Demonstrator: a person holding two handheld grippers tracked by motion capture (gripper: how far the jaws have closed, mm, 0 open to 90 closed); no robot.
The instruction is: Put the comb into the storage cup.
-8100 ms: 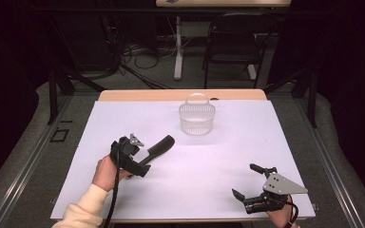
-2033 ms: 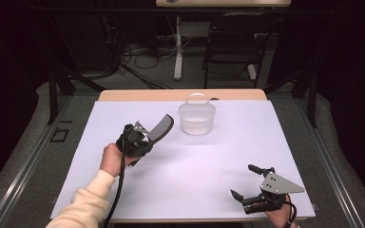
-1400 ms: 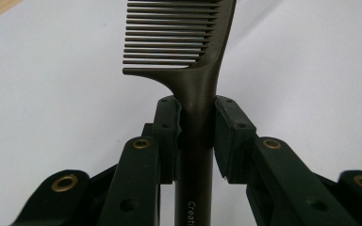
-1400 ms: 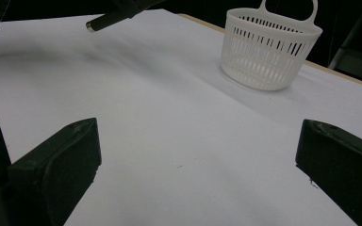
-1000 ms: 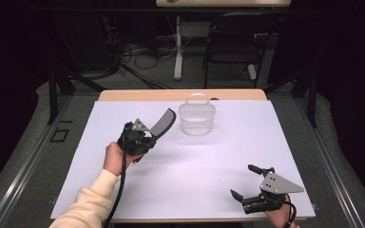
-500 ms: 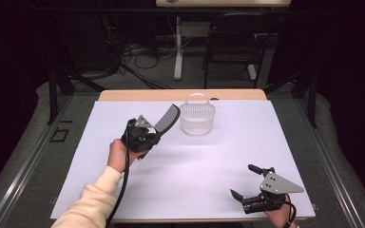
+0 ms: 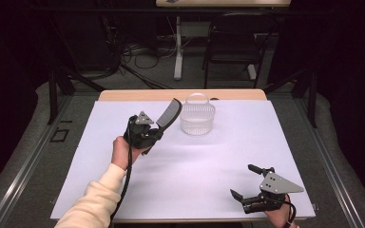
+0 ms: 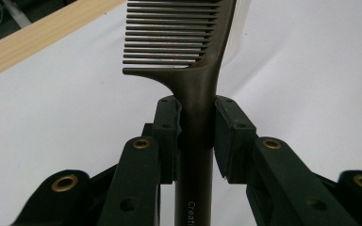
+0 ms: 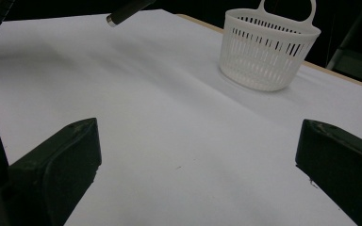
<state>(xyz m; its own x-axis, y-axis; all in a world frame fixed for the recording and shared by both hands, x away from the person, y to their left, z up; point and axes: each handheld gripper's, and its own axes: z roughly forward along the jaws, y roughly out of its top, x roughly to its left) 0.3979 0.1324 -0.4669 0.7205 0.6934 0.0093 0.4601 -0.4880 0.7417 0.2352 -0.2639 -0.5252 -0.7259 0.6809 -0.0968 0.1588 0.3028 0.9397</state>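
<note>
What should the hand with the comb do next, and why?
Probably carry the comb a bit farther right, over the basket. The left gripper is shut on its handle, and the comb's toothed end sits in the air just left of the basket's rim, not yet above it.

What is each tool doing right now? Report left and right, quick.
Left tool: closed on the handle of the dark comb, held up beside the white basket.
Right tool: open, holding nothing, low over the white table cover.
</note>
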